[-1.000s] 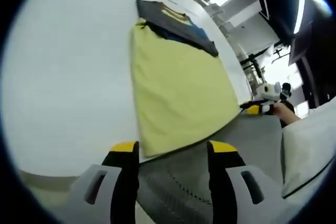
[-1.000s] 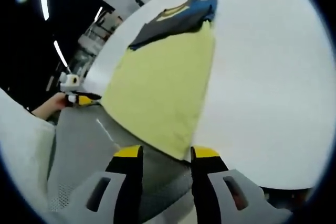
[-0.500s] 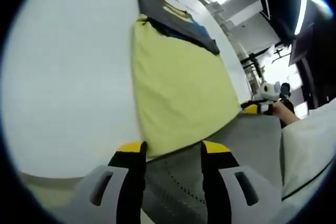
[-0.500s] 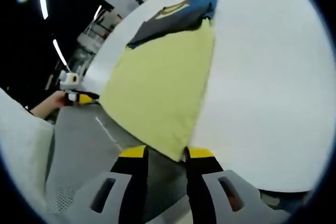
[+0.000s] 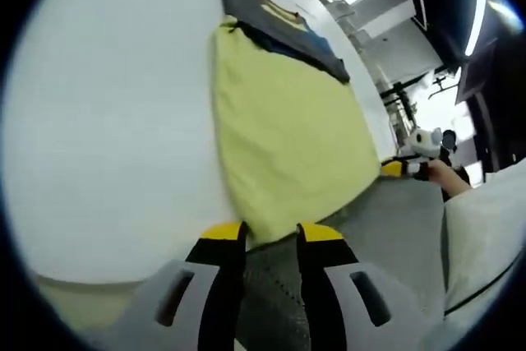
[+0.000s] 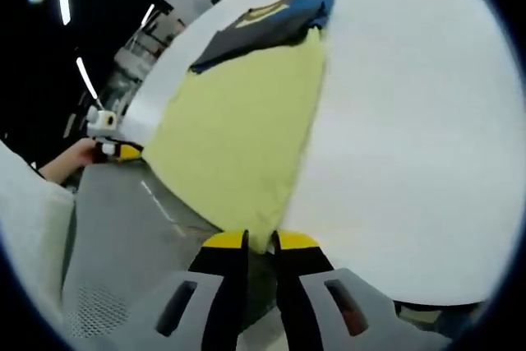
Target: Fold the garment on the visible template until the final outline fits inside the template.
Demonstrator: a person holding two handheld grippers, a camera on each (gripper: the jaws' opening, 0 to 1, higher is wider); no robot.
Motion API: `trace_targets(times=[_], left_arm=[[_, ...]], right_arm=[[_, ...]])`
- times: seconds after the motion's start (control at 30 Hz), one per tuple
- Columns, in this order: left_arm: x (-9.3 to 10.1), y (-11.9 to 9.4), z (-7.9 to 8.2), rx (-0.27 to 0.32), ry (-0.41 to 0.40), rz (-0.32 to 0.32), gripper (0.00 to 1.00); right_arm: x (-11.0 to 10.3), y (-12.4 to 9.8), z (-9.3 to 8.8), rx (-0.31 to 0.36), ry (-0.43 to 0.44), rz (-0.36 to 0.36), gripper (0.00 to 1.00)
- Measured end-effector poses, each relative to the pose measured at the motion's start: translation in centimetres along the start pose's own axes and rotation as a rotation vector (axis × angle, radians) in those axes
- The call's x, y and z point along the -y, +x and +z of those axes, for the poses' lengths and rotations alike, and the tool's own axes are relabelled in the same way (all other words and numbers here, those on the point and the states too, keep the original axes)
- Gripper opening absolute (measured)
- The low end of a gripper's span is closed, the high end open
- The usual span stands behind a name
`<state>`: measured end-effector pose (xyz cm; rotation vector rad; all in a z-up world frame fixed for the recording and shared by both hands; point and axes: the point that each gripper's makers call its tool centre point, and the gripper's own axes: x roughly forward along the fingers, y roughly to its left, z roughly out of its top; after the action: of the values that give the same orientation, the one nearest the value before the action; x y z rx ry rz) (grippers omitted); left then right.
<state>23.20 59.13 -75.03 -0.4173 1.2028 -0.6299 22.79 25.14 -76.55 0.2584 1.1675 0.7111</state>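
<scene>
Both views low at table [image 5: 99, 121] edge, facing across shared yellow garment [image 5: 288, 137], opposite corners.

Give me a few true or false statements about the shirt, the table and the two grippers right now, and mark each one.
1. The yellow shirt lies on a white table. True.
2. The left gripper has its jaws around the shirt's near corner. True.
3. The dark folded part is at the shirt's near end. False: it is at the far end.
4. The right gripper hangs far above the shirt. False: its jaws have almost closed on the near corner.
5. The shirt is red. False: it is yellow.
</scene>
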Motion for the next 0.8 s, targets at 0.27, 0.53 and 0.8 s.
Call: trace_targets(times=[0.27,0.53,0.8], left_arm=[[-0.9,0.0,-0.2,-0.002,-0.018,0.053,0.08],[-1.3,0.0,-0.3,-0.012,-0.022,0.072,0.04],[-1.9,-0.3,-0.3,-0.010,-0.030,0.100,0.02]], right_arm=[[0.1,0.3,0.1,0.010,-0.014,-0.003,0.08],[0.3,0.3,0.1,-0.001,-0.025,-0.019,0.05],[0.4,0.3,0.1,-0.002,0.001,-0.029,0.04]])
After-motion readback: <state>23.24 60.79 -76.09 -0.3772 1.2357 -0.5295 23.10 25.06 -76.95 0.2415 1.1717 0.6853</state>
